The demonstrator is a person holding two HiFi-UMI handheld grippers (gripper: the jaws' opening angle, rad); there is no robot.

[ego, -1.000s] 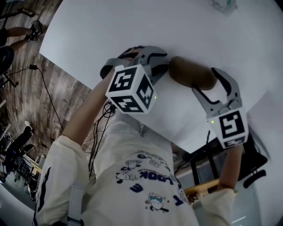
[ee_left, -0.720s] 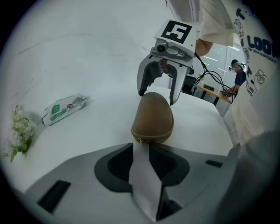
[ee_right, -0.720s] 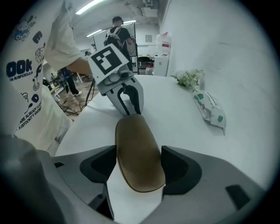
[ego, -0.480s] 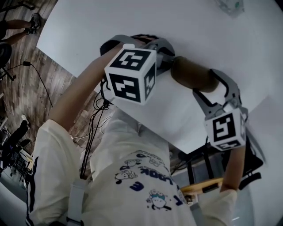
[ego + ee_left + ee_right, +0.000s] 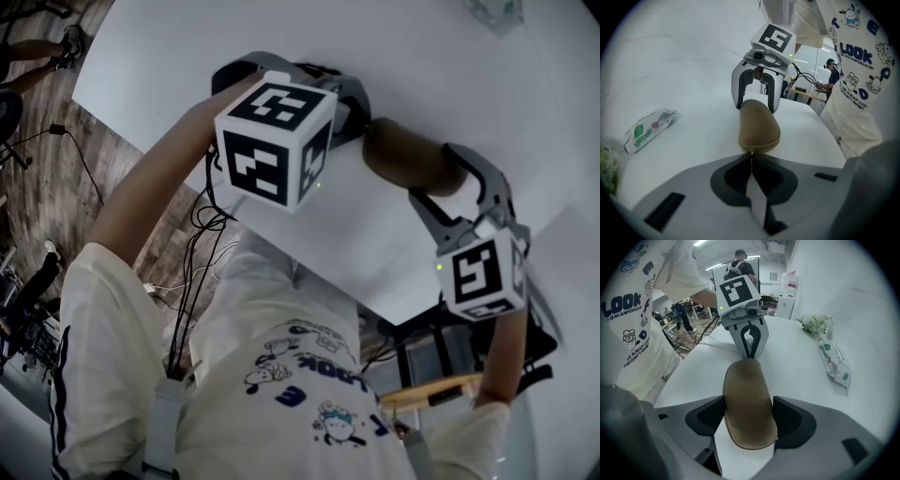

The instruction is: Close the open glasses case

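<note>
So the brown glasses case [image 5: 412, 159] is lying zipped-looking on the white desk [image 5: 422, 56], sitting around 1 o'clock in the head view. The right gripper [image 5: 749, 416] is hugging it, jaws spread wide with the pads pressing on both long sides. The left gripper [image 5: 751, 152] is pointing at the case's 9 o'clock end. Its jaws are closing, tips basically meeting right there, and I can't tell if they're nipping anything. A wipes packet [image 5: 834, 364] is lying at 3 o'clock in the right gripper view.
</note>
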